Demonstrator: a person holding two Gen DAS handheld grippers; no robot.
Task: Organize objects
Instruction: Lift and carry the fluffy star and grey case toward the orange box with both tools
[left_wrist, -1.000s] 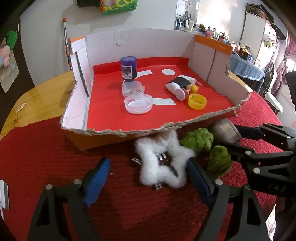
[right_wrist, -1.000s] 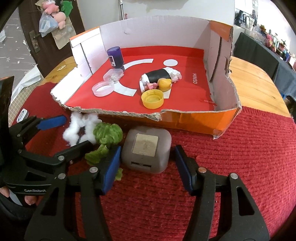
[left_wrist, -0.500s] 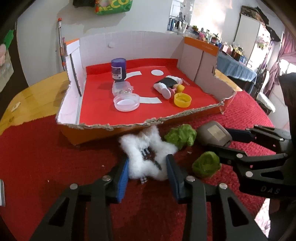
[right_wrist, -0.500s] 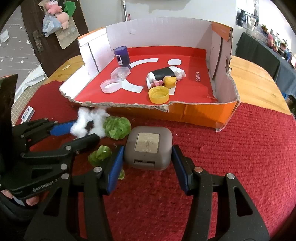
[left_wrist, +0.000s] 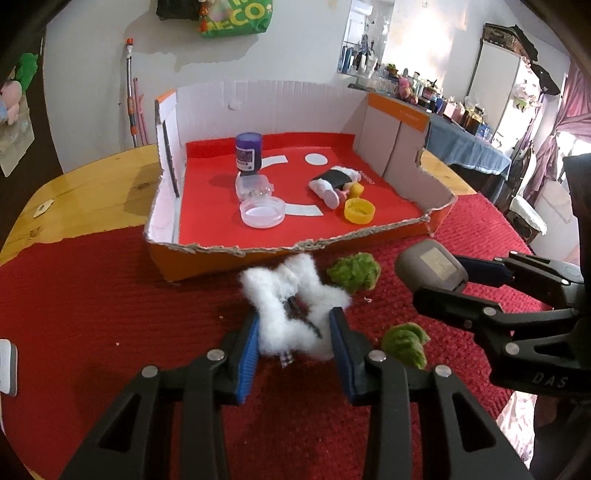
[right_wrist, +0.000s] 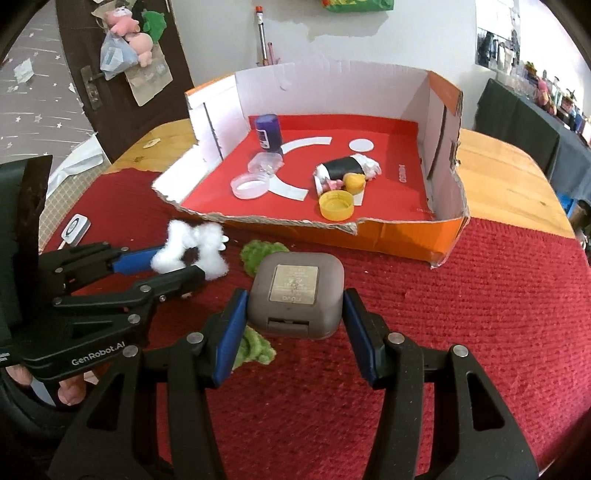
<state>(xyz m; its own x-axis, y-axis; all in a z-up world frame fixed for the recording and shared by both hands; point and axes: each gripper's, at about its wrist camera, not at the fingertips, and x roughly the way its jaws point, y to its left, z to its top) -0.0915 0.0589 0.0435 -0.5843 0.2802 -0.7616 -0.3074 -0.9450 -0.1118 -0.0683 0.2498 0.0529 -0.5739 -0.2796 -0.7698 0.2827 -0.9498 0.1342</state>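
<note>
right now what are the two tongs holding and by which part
Left tongs are shut on the white fluffy star, gripping its near lower part. Right tongs clamp the grey square case by its two sides.

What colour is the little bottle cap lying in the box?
The bottle cap is yellow, open side up on the box's red floor. The right wrist view shows it best.

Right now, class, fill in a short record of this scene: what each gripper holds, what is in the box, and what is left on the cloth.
left gripper: closed on the white fluffy star
right gripper: closed on the grey case, lifted above the cloth
box: holds a purple bottle, a clear lid, a yellow cap and a small doll
red cloth: two green tufts lie outside the box
</note>
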